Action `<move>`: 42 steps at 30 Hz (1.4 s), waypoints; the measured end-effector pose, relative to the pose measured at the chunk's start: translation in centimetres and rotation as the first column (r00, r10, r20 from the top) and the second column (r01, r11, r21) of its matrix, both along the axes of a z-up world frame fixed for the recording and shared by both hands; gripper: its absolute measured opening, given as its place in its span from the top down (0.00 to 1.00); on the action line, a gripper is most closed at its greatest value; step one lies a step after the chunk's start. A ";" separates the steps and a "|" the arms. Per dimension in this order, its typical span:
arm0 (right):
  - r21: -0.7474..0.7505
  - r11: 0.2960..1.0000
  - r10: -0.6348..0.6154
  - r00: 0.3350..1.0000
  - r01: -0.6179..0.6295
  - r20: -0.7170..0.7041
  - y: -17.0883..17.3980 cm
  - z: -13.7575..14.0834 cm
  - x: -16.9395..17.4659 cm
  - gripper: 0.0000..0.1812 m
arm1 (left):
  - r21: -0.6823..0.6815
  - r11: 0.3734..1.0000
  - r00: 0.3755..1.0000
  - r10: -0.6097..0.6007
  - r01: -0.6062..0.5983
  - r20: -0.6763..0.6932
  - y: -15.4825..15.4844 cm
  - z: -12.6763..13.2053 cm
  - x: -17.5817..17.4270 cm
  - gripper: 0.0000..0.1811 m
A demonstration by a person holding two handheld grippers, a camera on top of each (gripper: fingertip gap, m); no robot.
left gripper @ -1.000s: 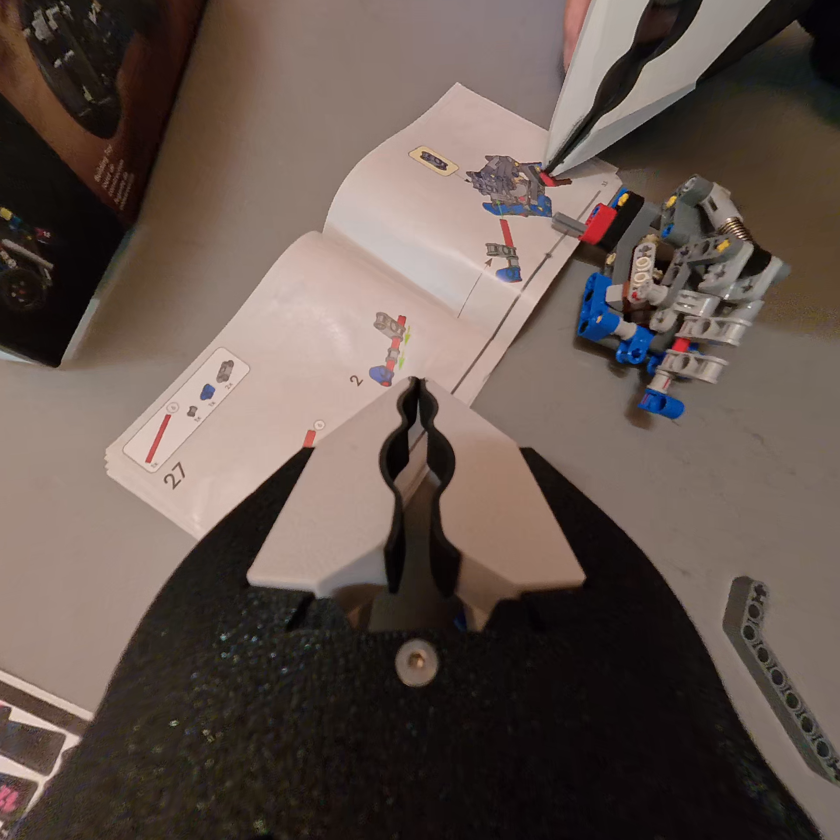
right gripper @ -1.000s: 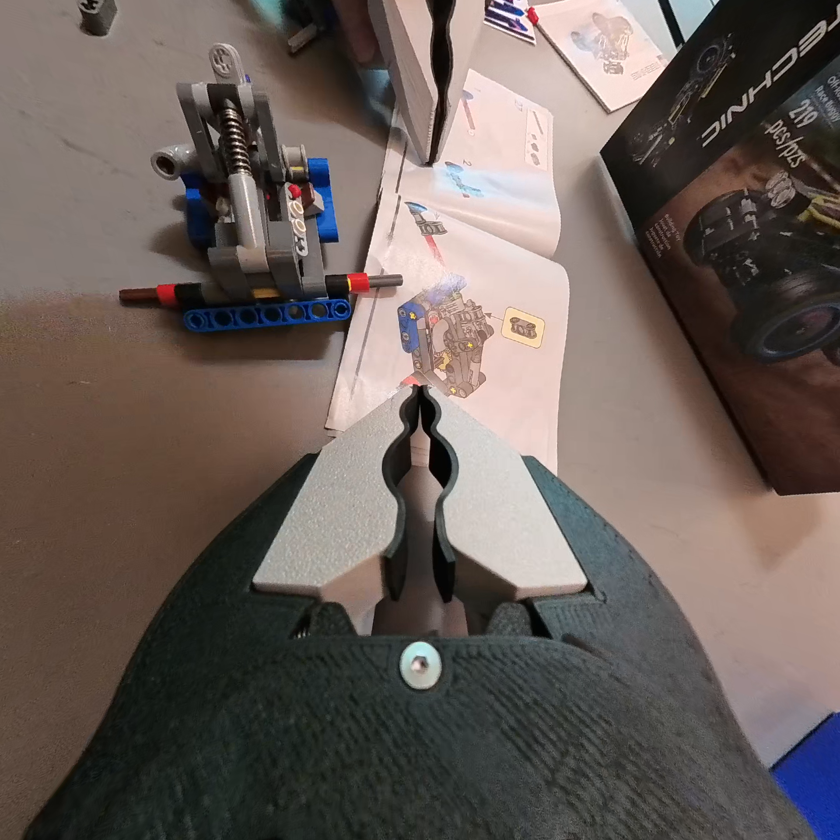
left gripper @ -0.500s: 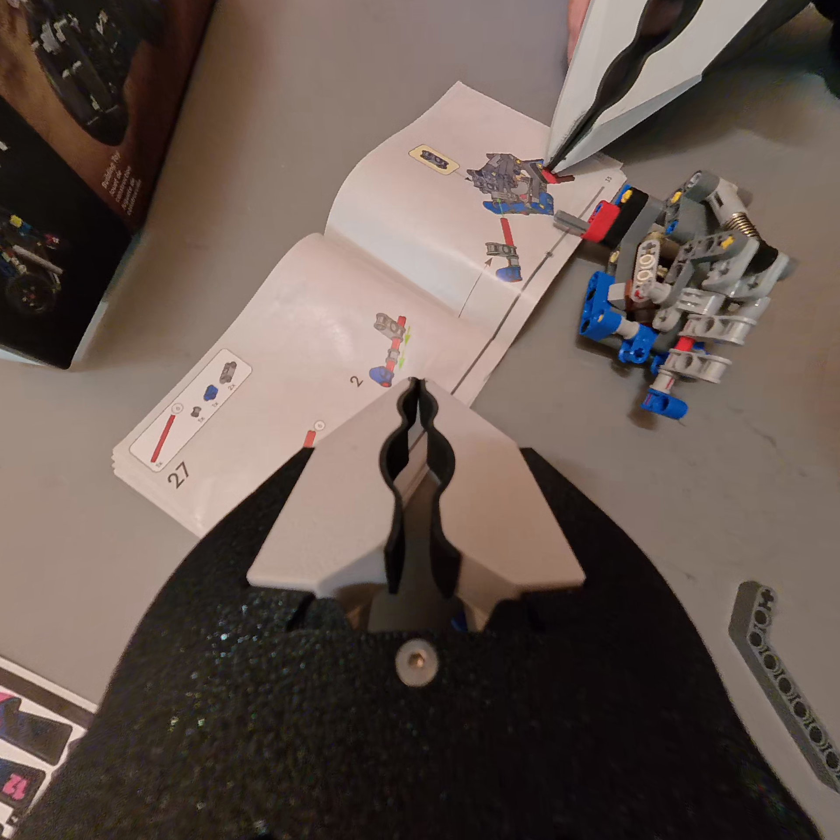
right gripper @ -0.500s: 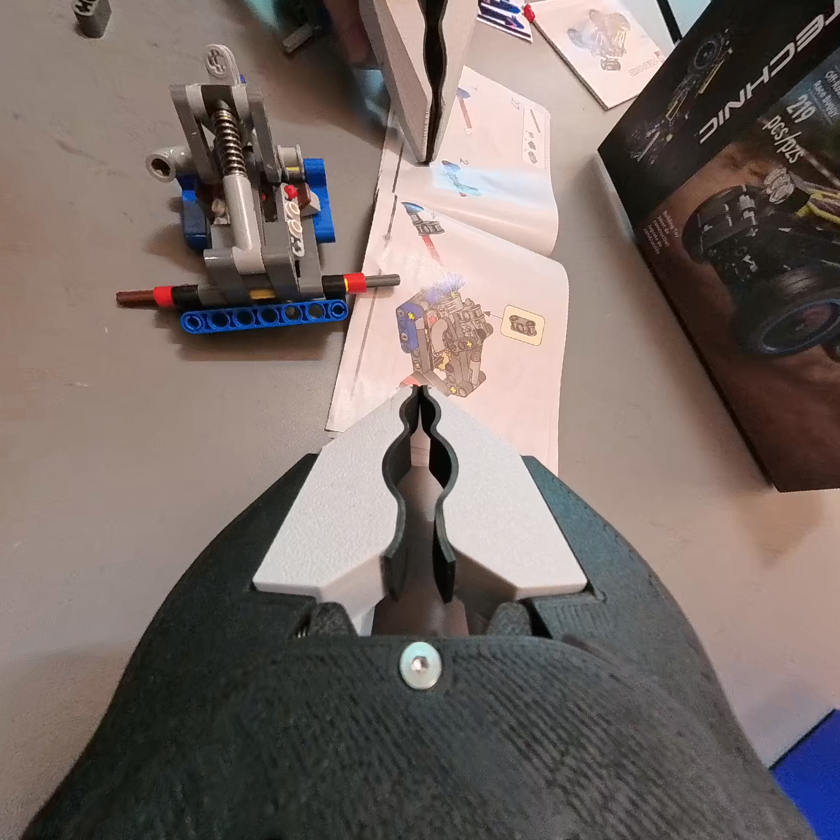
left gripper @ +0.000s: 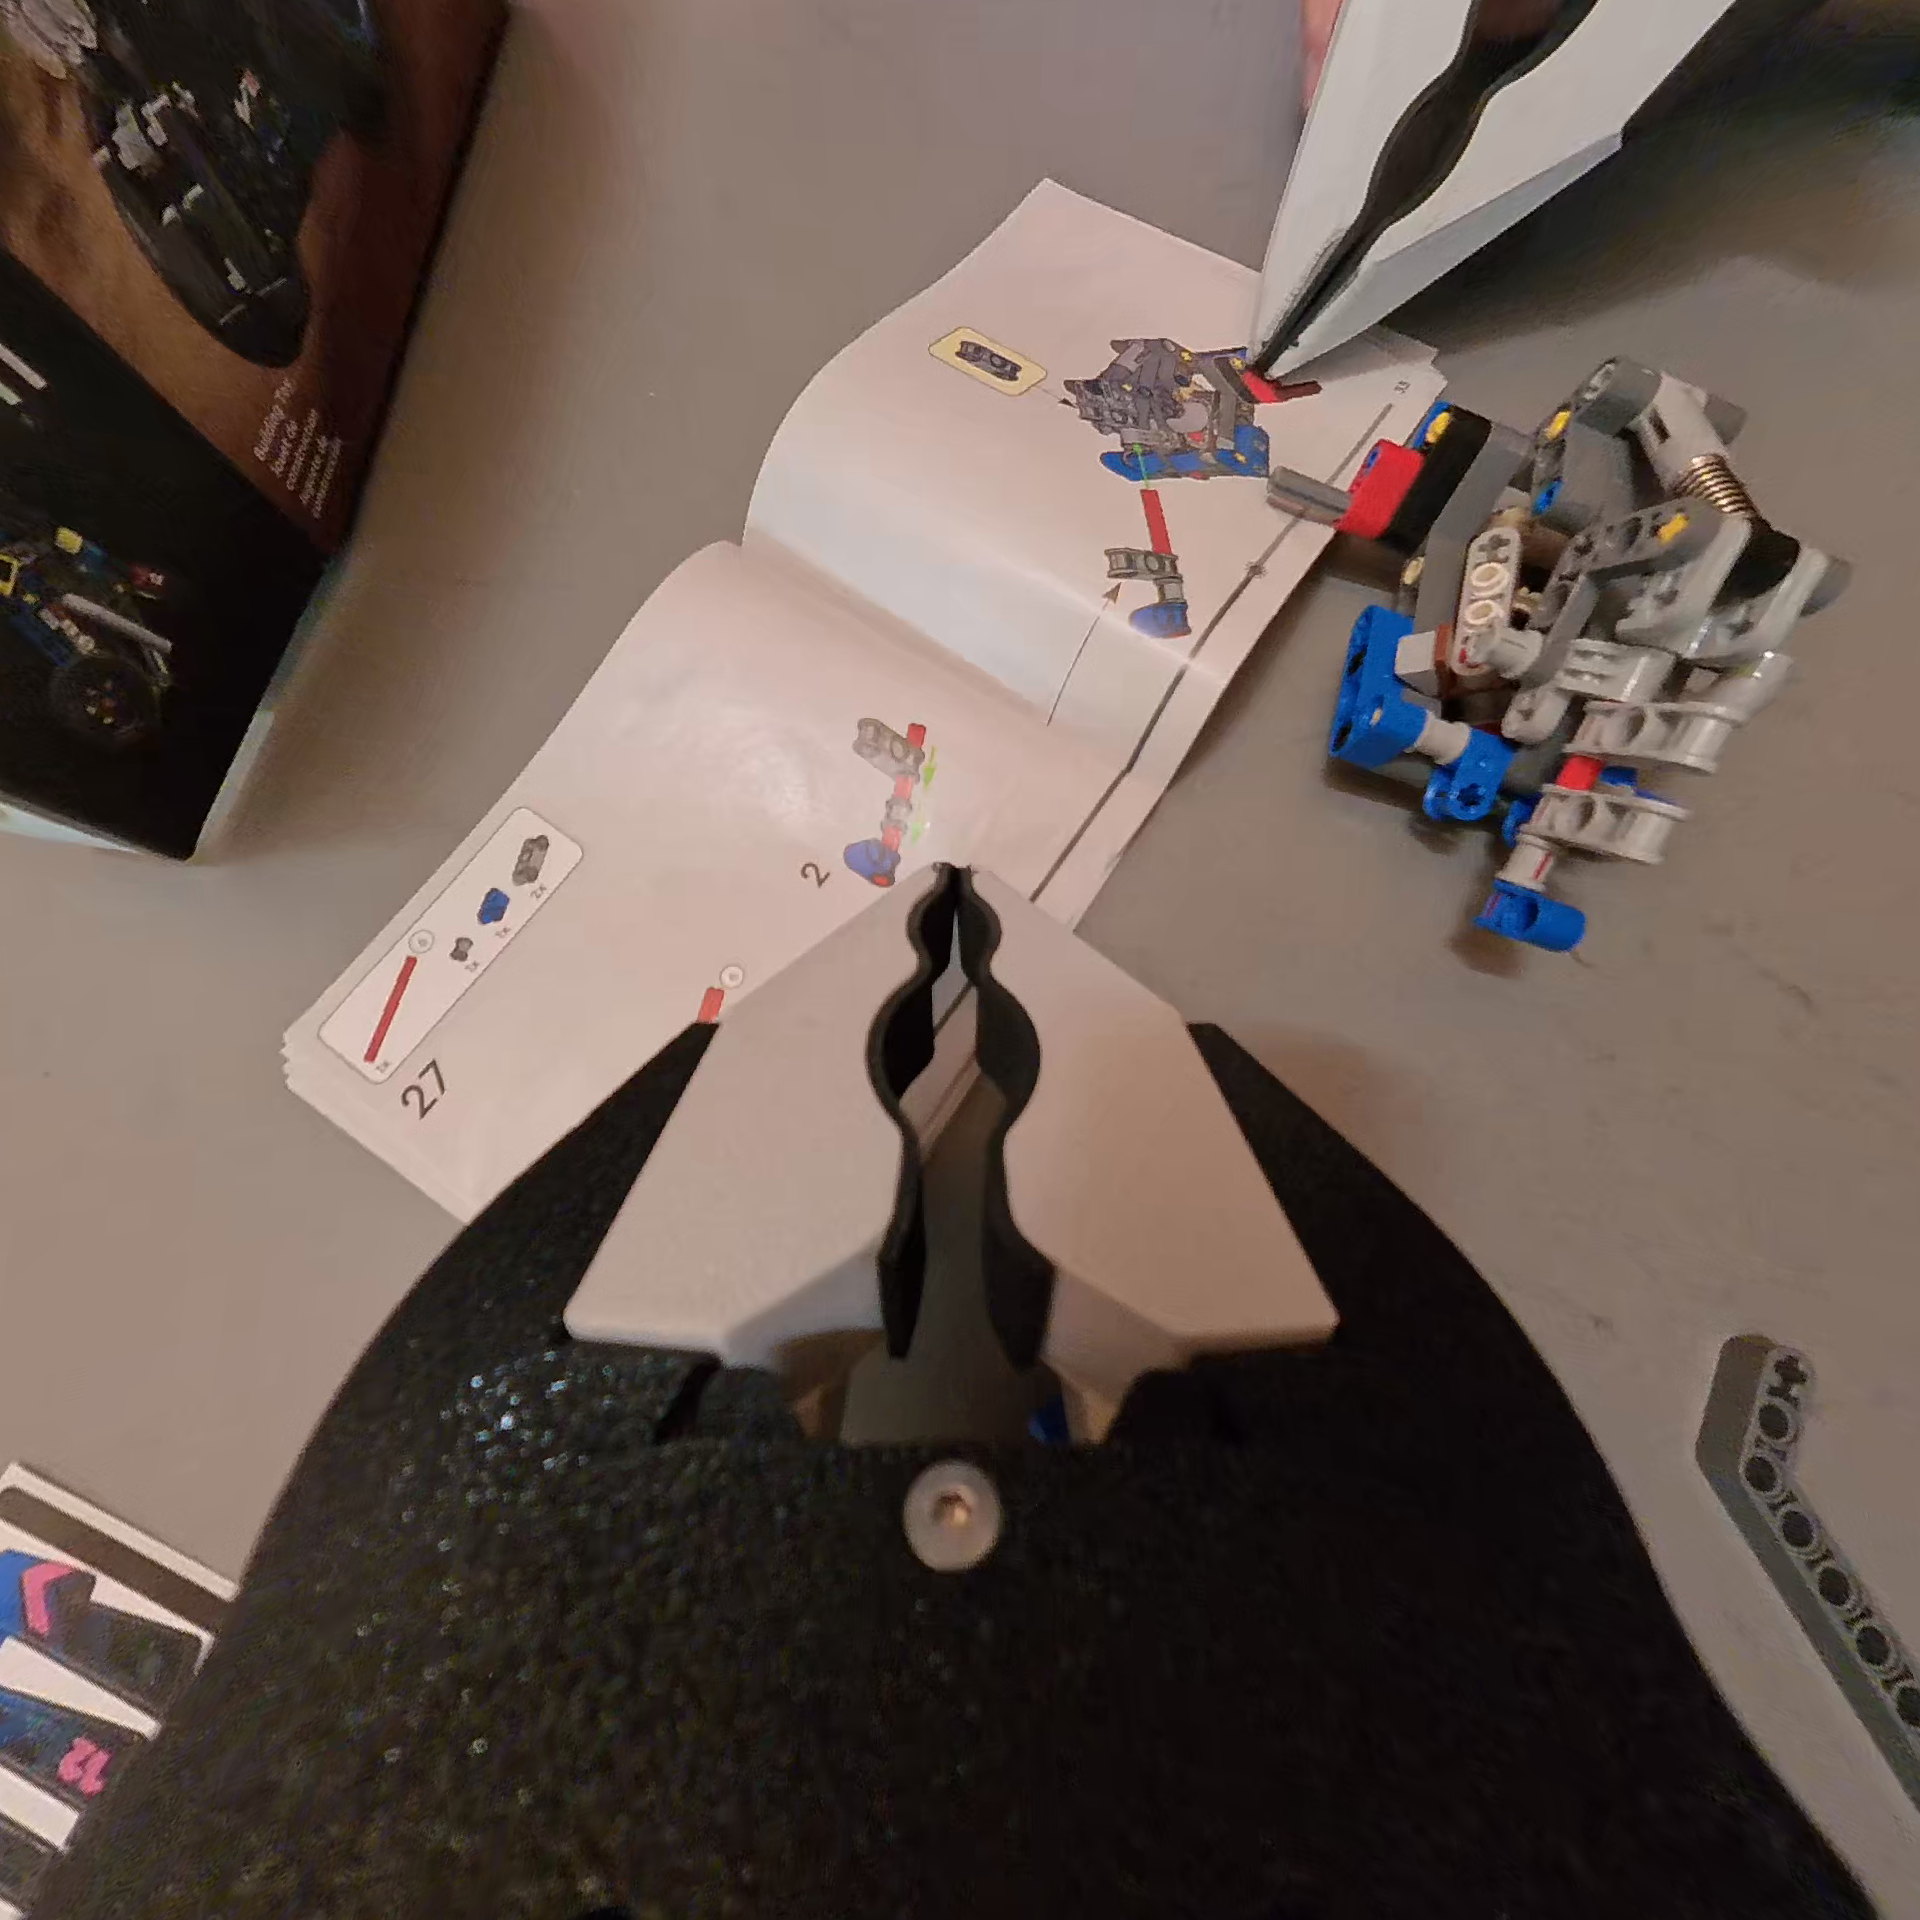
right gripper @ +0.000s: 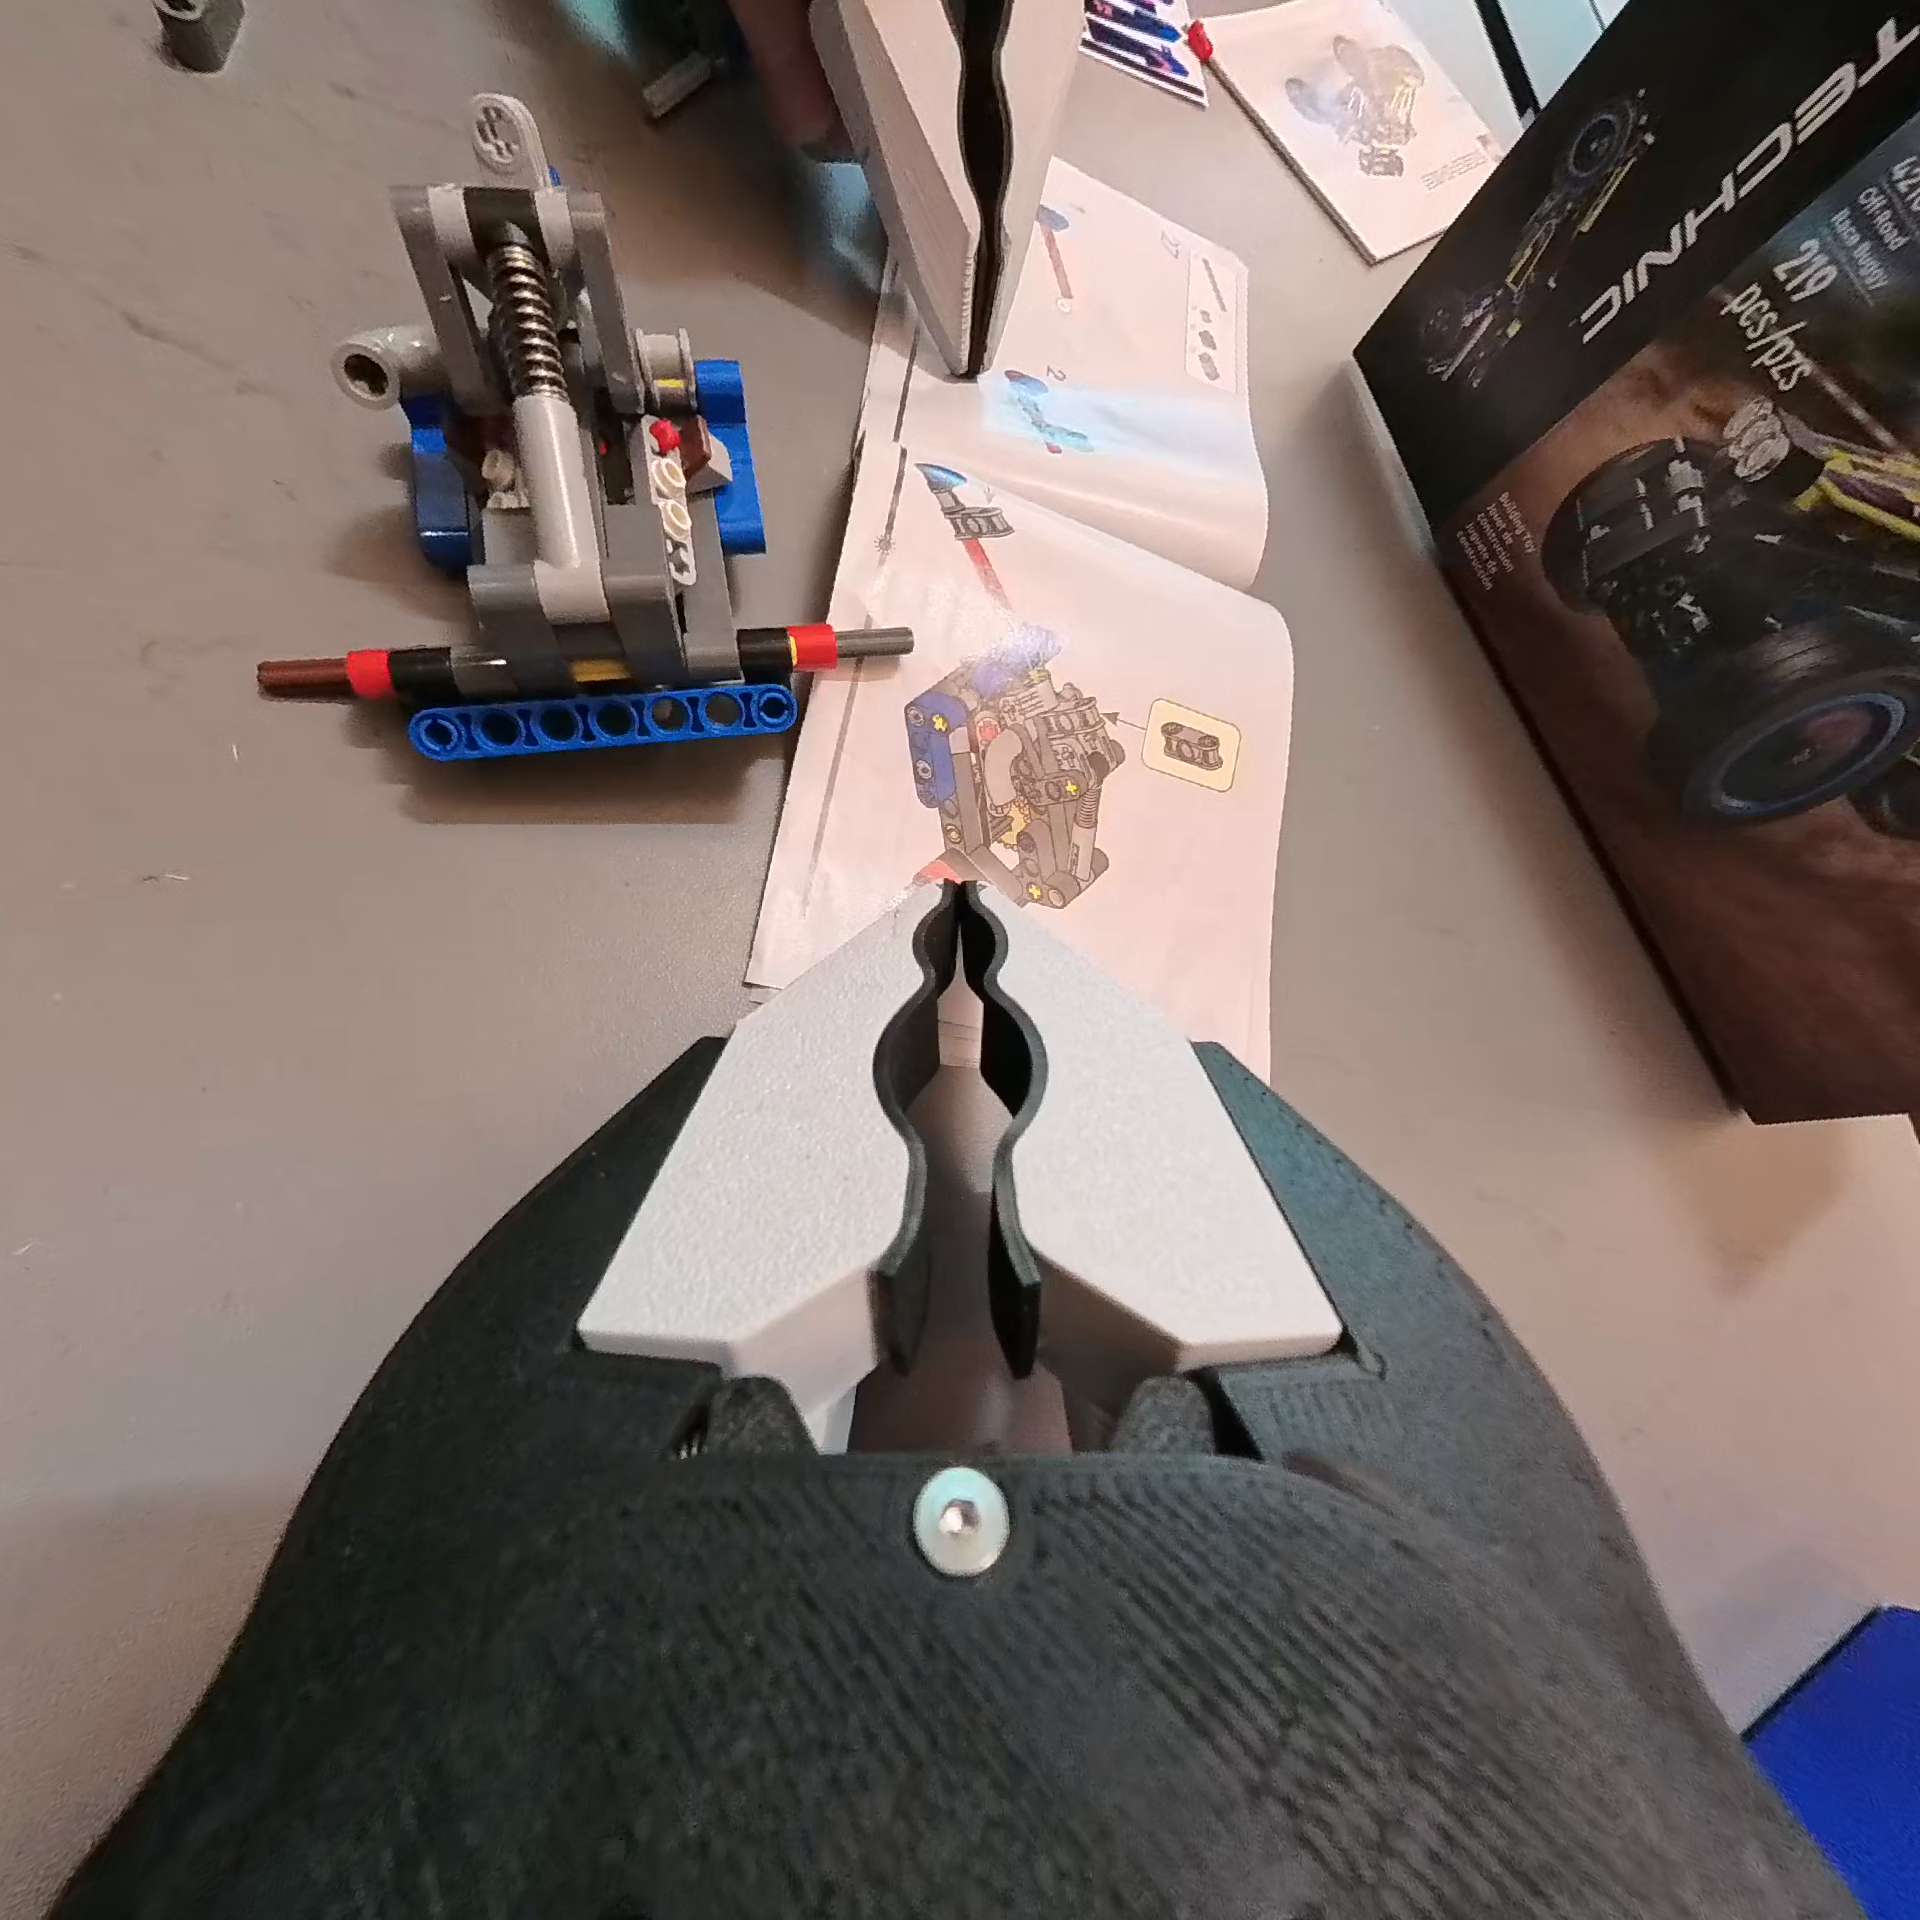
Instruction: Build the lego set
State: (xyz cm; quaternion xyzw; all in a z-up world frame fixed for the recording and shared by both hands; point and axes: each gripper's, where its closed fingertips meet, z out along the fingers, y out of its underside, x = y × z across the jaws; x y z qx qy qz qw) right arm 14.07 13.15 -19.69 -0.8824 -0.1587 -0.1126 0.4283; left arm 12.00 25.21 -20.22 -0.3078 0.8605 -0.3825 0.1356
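The left gripper (left gripper: 951, 878) had two pale grey wedge-shaped fingers (left gripper: 748, 1153) lined with wavy black pads, set in a rough, speckled black housing with one silver screw (left gripper: 951, 1527) at its centre. The right gripper (right gripper: 958, 888) matched it: light grey fingers (right gripper: 769, 1174), scalloped black liners, a ridged dark shell and a bright screw (right gripper: 959, 1538).

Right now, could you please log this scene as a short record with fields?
left gripper: shut, empty, tips over the open instruction booklet
right gripper: shut, empty, tips over the booklet's other end
partial lego assembly: on the table beside the booklet, ungripped
loose grey beam: on the table, apart
set box: beside the booklet
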 end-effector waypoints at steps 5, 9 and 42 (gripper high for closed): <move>0.000 1.000 0.000 1.000 0.000 -0.001 0.0 0.0 0.0 1.00 | -0.003 1.000 1.000 0.000 0.000 -0.003 0.0 0.0 0.0 1.00; 0.000 1.000 0.000 1.000 0.000 0.002 0.0 0.0 0.0 1.00 | -0.005 1.000 1.000 0.000 0.000 -0.006 0.0 0.0 0.0 1.00; 0.008 1.000 0.008 1.000 -0.008 0.025 0.0 0.1 0.0 1.00 | -0.007 0.920 0.914 -0.389 0.393 0.111 -3.6 1.9 -8.7 0.89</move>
